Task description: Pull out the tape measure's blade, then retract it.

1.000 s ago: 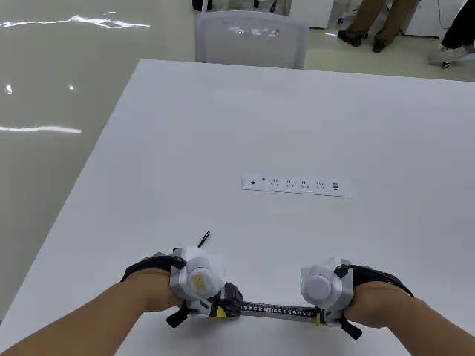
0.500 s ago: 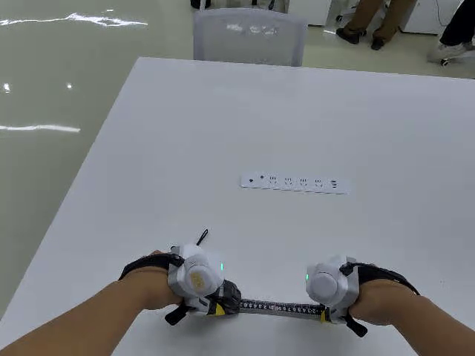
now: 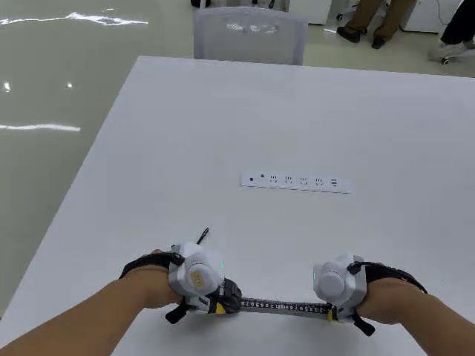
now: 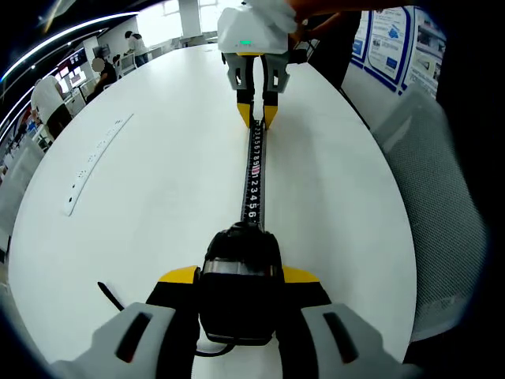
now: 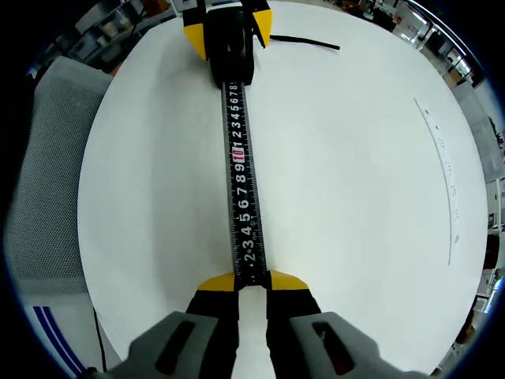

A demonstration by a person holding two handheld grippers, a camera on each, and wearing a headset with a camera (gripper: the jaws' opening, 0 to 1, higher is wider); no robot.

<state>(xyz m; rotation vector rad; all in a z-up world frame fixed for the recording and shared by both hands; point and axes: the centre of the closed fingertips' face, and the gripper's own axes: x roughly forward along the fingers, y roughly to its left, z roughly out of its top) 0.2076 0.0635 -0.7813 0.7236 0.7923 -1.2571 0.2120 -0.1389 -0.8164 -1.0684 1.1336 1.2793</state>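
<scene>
My left tongs are clamped on the tape measure's case near the front edge of the counter. My right tongs pinch the tip of the blade, which lies drawn out flat between them. Caution: if the right grip slackens, I expect the spring to whip the blade back uncontrolled. An uneven pull could twist the case loose.
</scene>
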